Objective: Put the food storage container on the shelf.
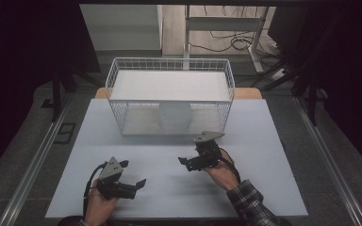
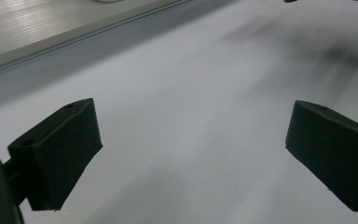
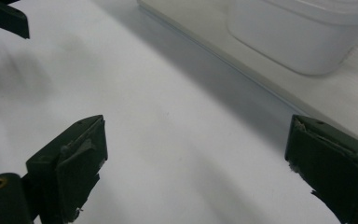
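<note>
Bench (image 1: 264,188) with wire basket (image 1: 169,94) at its far edge, a white tub (image 1: 174,117) inside; left hand-held gripper (image 1: 132,181) and right hand-held gripper (image 1: 185,163), both wide and empty, hover near the front edge: approach step, next a reach to the tub

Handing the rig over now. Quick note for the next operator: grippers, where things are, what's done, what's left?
Left gripper: open, empty, held low over the near left of the white table.
Right gripper: open, empty, over the table in front of the wire basket.
White container: sits inside the basket, at the middle of its open front side, nearest the right gripper. Nothing touches it.
Done: nothing that can be seen; neither gripper has a hold on anything.
Left: probably reach the right gripper in through the basket's front and take the container.
</note>
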